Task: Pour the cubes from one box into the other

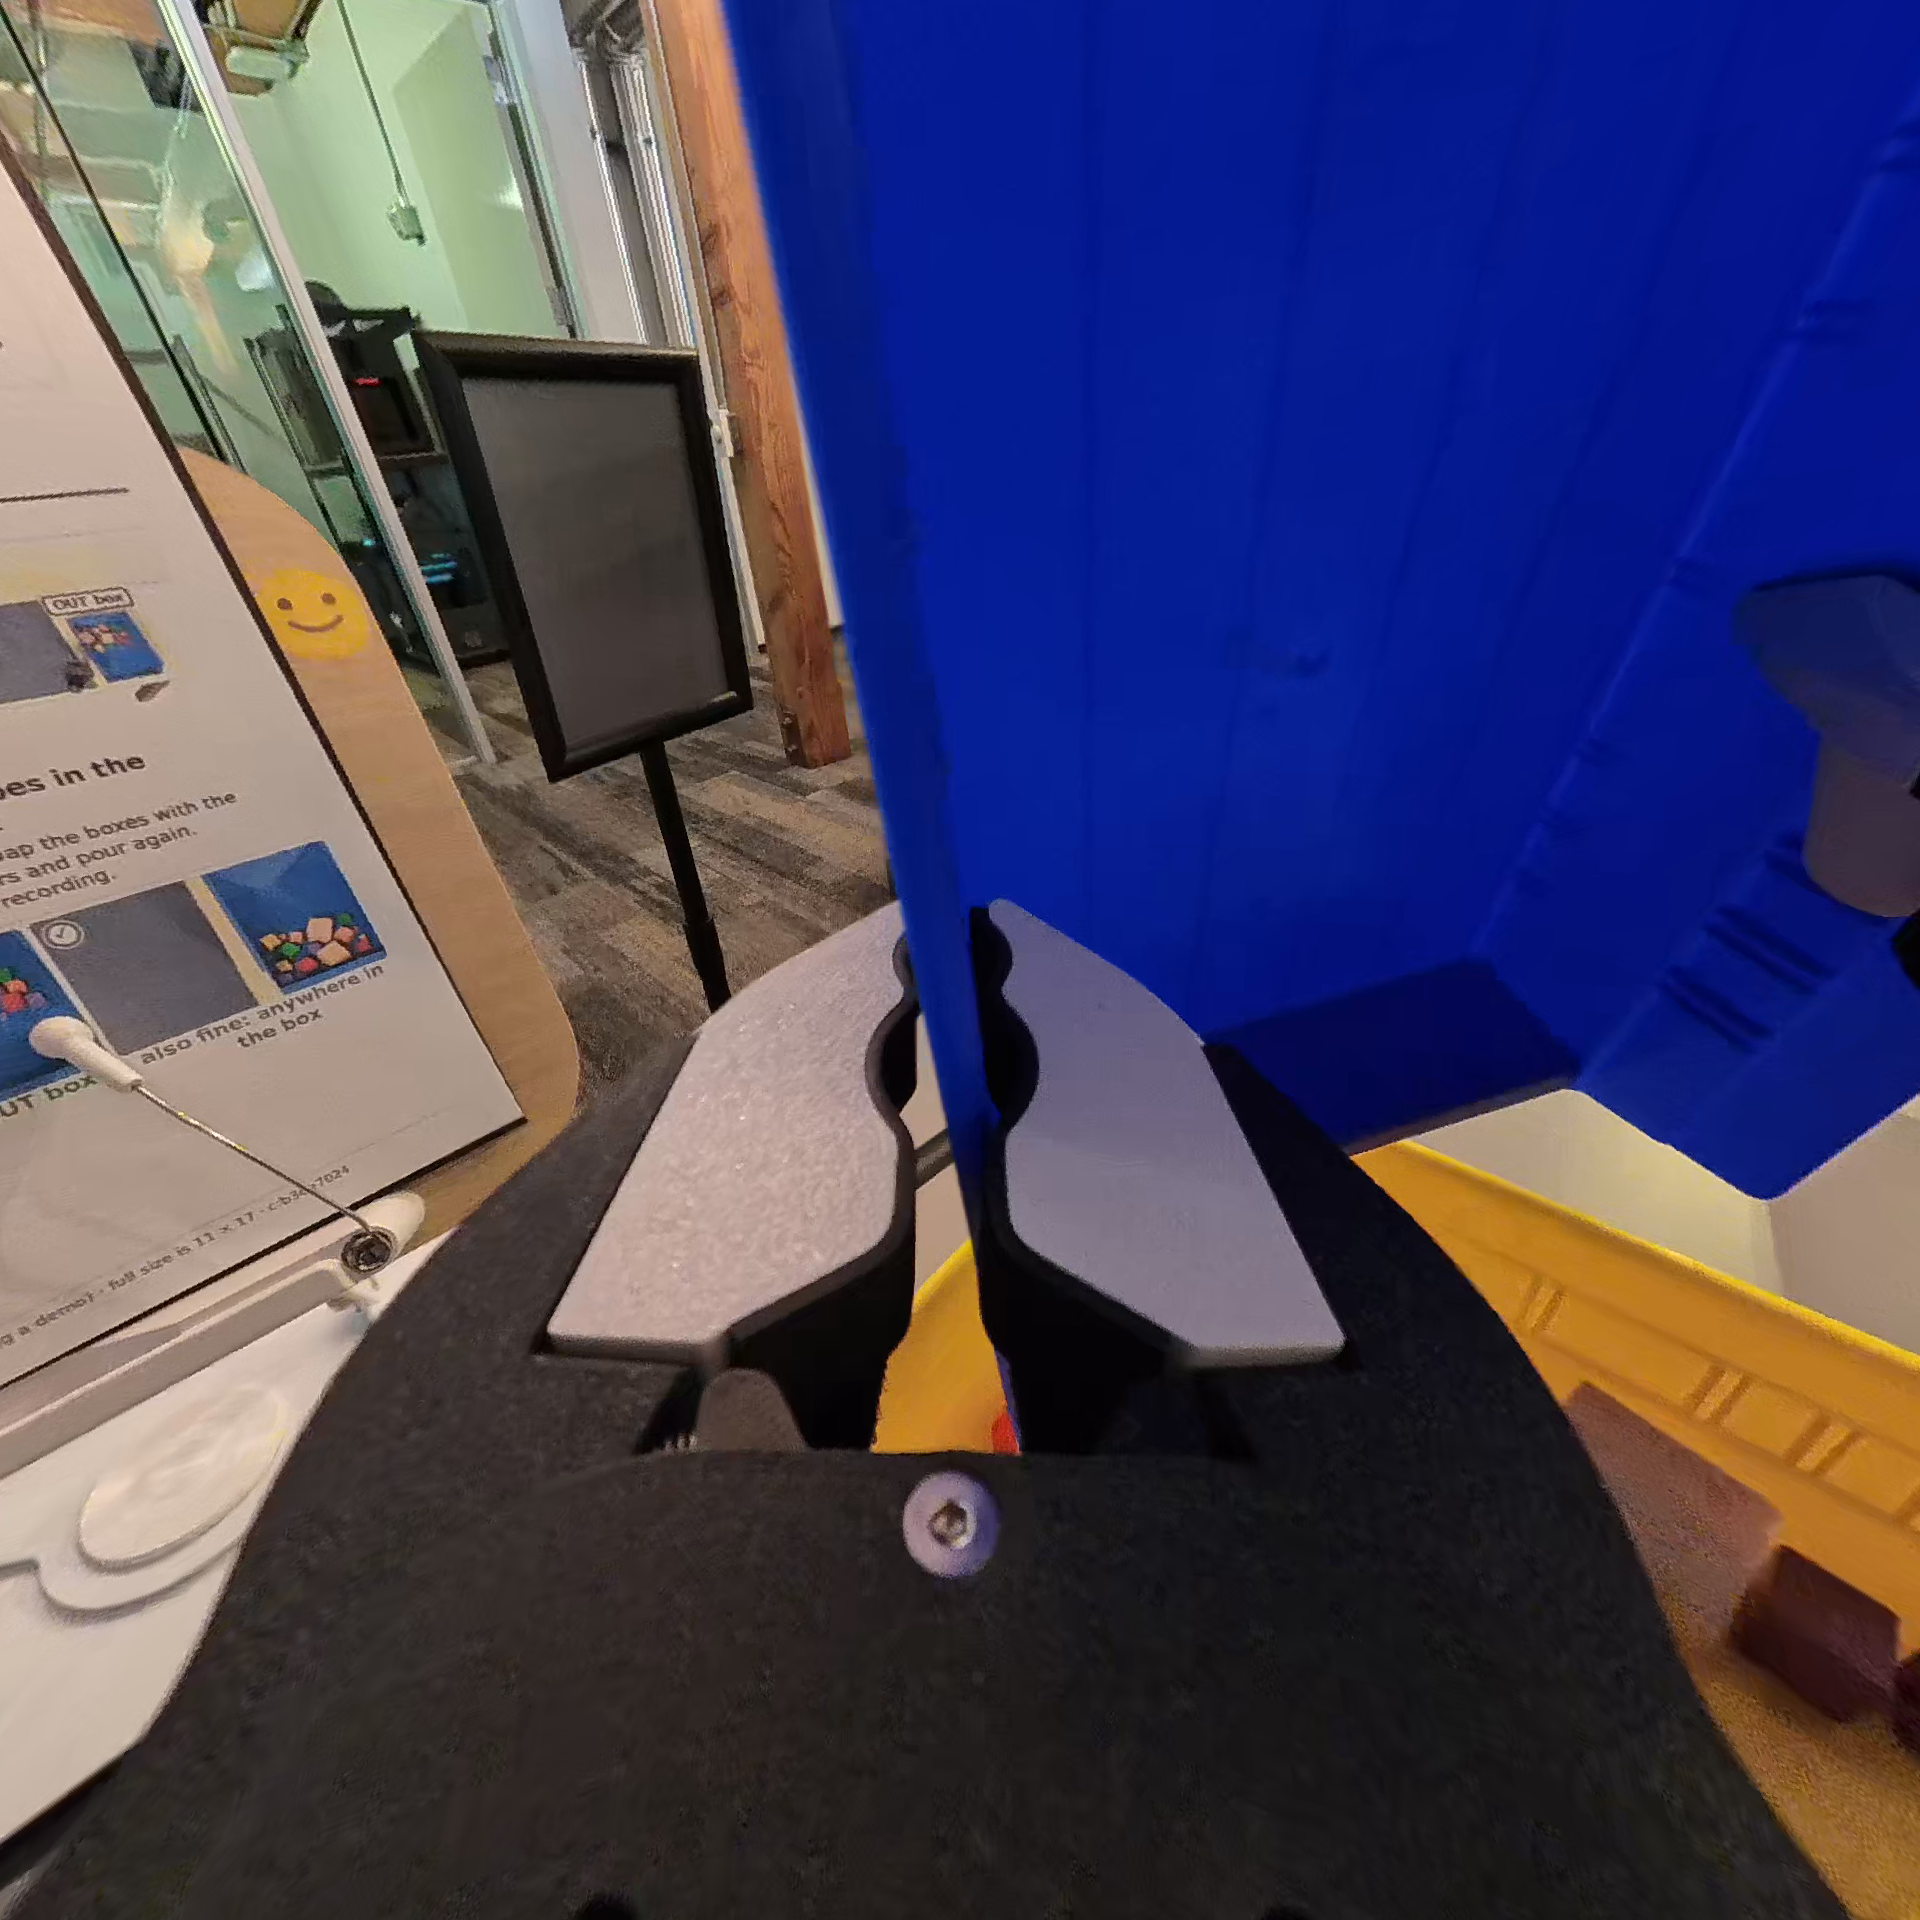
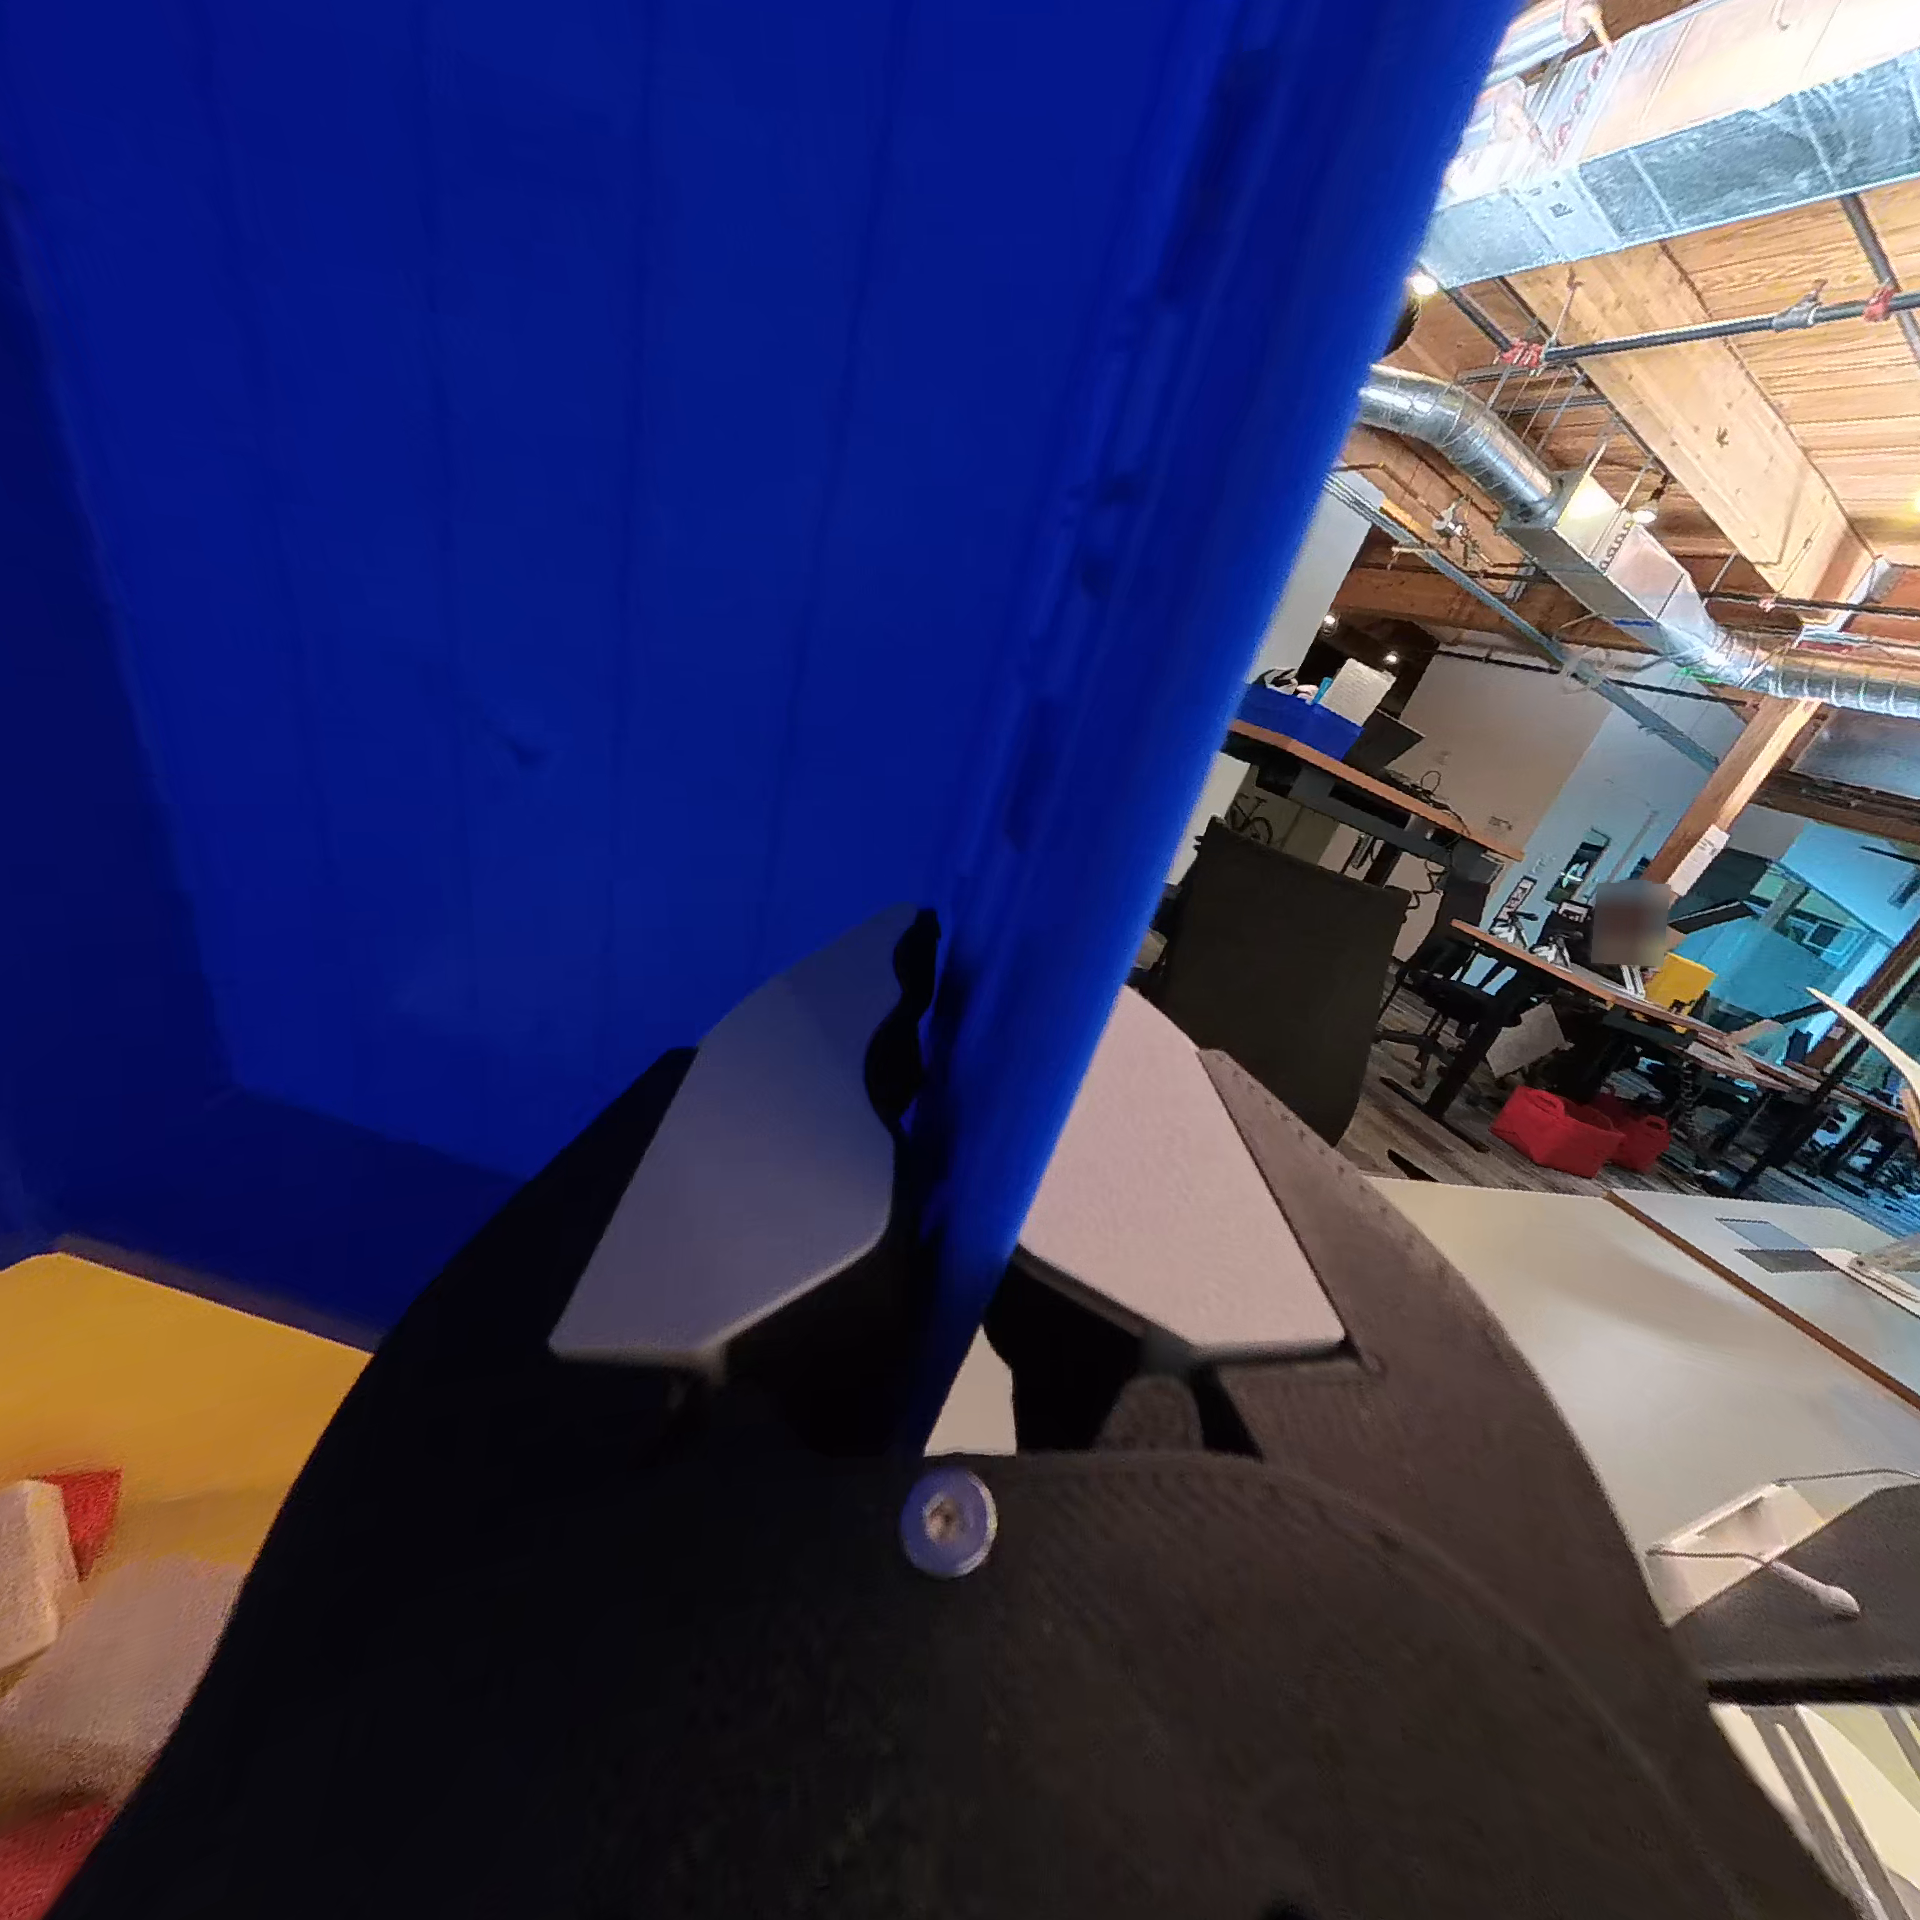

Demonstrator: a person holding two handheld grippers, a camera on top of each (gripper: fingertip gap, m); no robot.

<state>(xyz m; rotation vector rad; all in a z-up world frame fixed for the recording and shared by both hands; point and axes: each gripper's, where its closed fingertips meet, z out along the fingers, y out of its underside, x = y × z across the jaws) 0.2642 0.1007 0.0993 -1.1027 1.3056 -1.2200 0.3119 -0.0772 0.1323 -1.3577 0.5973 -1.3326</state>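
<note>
The blue box (image 1: 1299,520) is tipped up on end above the yellow box (image 1: 1558,1351), its open inside facing the cameras. My left gripper (image 1: 961,997) is shut on the blue box's left wall. My right gripper (image 2: 956,997) is shut on its right wall (image 2: 1091,727); the right gripper also shows dimly in the left wrist view (image 1: 1860,748). Cubes lie in the yellow box: a dark purple cube (image 1: 1818,1642) in the left wrist view, and a red cube (image 2: 88,1507) and a pale cube (image 2: 31,1579) in the right wrist view. The yellow box also shows in the right wrist view (image 2: 156,1382).
A white instruction poster (image 1: 156,935) stands at the left, with a black sign stand (image 1: 603,561) behind it. A white table (image 2: 1610,1320) runs to the right, bearing a clear stand (image 2: 1766,1538). Desks, chairs and red bins (image 2: 1558,1127) fill the room beyond.
</note>
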